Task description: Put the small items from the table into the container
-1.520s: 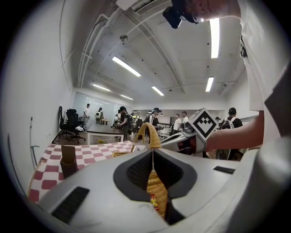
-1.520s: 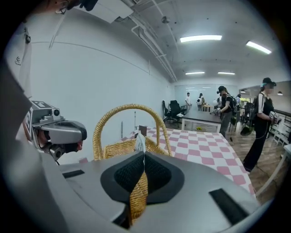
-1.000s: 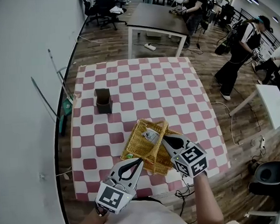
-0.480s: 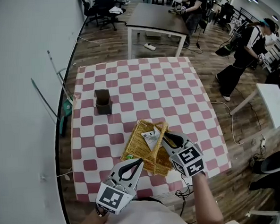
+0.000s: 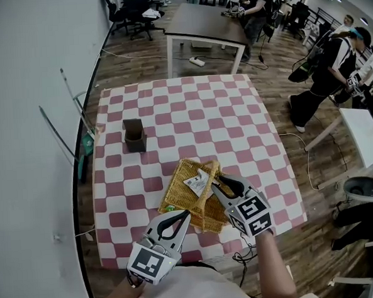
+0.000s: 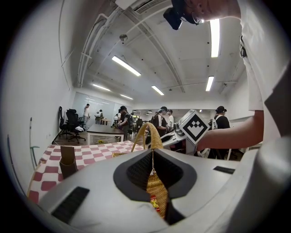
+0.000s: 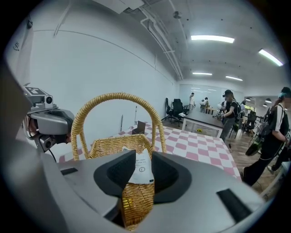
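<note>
The right gripper's [image 5: 219, 186] fingers [image 7: 168, 175] are opening, their pads clear of the white paper packet [image 7: 142, 167] that shows in the gap between them. The packet lies inside the wicker basket [image 5: 176, 193], just ahead of the tips. The left gripper's [image 5: 186, 213] fingers [image 6: 136, 170] are pressed together on the basket's near rim, with wicker showing in the slit below the tips. The basket's arched handle [image 7: 118, 96] rises beyond both pairs. Farther ahead of the left fingers, well apart, a small brown box [image 5: 134, 136] stands upright on the checkered tabletop [image 5: 196, 107].
</note>
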